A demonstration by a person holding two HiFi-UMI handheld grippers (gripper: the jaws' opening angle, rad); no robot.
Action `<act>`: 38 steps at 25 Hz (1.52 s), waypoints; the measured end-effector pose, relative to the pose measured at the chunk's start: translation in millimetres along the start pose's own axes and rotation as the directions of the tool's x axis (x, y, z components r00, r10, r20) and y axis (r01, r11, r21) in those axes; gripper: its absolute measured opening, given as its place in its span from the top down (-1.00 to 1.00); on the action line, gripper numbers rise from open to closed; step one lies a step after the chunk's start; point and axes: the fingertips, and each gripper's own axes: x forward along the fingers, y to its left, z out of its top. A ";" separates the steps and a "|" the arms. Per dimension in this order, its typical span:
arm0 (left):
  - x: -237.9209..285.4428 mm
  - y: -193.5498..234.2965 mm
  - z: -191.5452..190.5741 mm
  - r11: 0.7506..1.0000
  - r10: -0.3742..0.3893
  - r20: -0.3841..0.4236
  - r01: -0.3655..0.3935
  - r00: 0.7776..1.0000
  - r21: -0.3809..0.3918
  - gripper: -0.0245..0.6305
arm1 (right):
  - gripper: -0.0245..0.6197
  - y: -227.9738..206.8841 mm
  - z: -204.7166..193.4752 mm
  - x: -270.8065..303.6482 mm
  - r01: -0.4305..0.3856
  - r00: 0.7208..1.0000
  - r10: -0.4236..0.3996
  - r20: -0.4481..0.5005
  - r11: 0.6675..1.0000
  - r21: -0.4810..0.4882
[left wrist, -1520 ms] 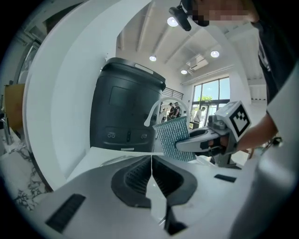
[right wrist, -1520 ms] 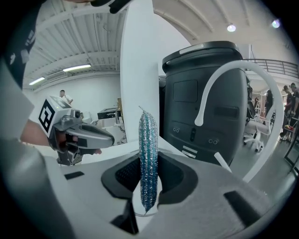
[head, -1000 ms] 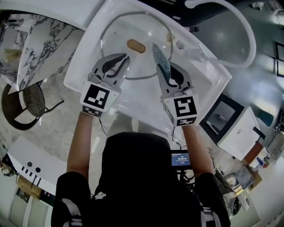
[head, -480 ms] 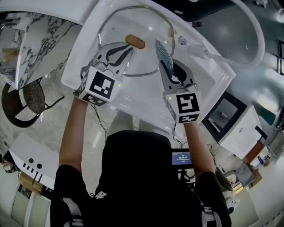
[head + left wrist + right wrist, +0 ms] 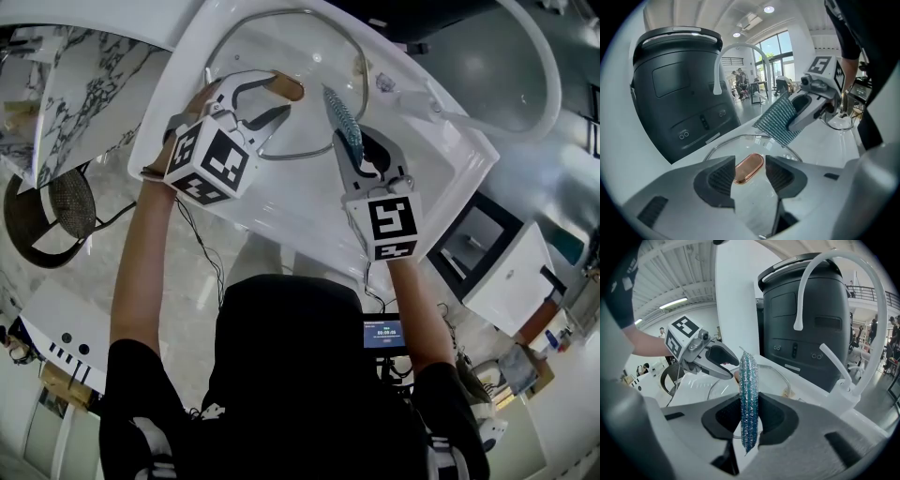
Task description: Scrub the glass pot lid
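Lid (image 5: 302, 58): glass, lay flat in white sink (image 5: 281, 208), copper handle (image 5: 289, 87) on top, rim close to the far wall; near basin floor bare. Left gripper (image 5: 750, 176): jaws just opening, part-spread either side of handle, pads clear of it. Right gripper (image 5: 749, 416): clamped on blue pad (image 5: 749, 380), held upright above lid's right edge. White tap (image 5: 536, 84) arched at right; black appliance (image 5: 679, 84) behind. Small screen (image 5: 382, 335): digits too small to read.
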 end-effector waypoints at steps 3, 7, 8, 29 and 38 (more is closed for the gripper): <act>3.9 0.8 0.7 0.999 -0.038 -0.004 0.038 0.999 0.024 0.32 | 0.70 -2.5 -2.6 -0.6 0.000 1.000 0.000 -0.004 1.000 0.002; 12.1 5.7 -0.9 0.994 -0.064 -0.050 0.068 0.997 0.089 0.24 | 0.70 -5.6 -6.8 -1.8 0.002 1.000 -0.002 -0.010 1.000 0.006; 14.4 6.4 -2.0 0.991 -0.068 -0.066 0.075 0.995 0.111 0.23 | 0.70 -6.1 -7.9 -2.1 0.002 1.000 -0.002 -0.012 1.000 0.007; 44.2 -2.7 -25.7 0.936 -0.148 -0.257 0.219 0.955 0.277 0.12 | 0.70 -16.0 -22.1 1.3 0.005 0.999 -0.004 -0.037 1.000 0.015; 51.2 -2.6 -24.5 0.945 -0.164 -0.259 0.227 0.952 0.236 0.16 | 0.70 -18.0 -20.8 0.6 0.009 0.999 -0.008 -0.032 1.000 0.015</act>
